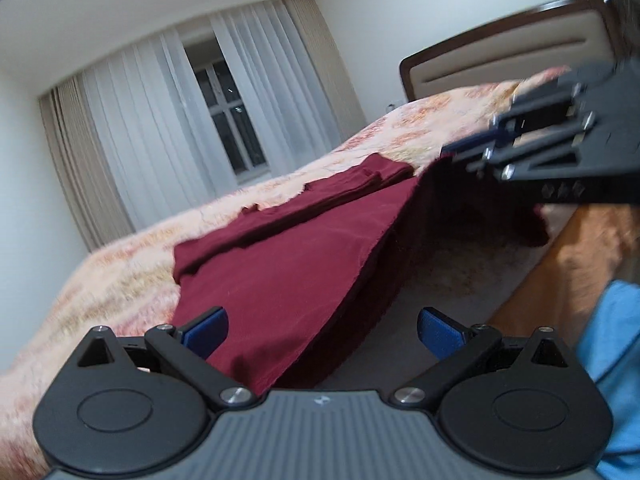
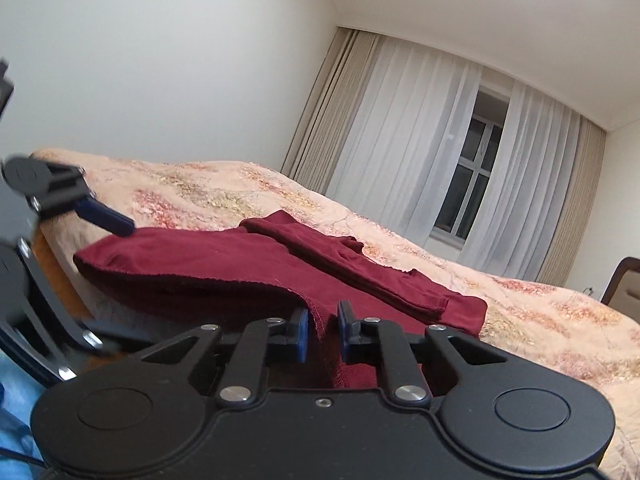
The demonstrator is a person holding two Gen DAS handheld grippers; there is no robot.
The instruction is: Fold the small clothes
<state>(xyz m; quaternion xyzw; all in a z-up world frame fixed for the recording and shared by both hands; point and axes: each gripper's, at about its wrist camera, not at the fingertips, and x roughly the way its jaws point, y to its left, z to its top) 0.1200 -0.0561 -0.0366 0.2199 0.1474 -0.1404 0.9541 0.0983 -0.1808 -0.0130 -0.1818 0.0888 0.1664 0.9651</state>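
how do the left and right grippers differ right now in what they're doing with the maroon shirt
The left gripper has its jaws spread wide with nothing clamped; the right gripper has its jaws nearly closed on the hem of the maroon shirt. The left gripper's blue pads merely flank the hem, while the right gripper lifts its corner off the bed. Both share black linkages and blue pads.

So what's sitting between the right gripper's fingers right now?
In the right wrist view, the hem of the maroon garment runs between the right gripper fingers, which have closed on it.
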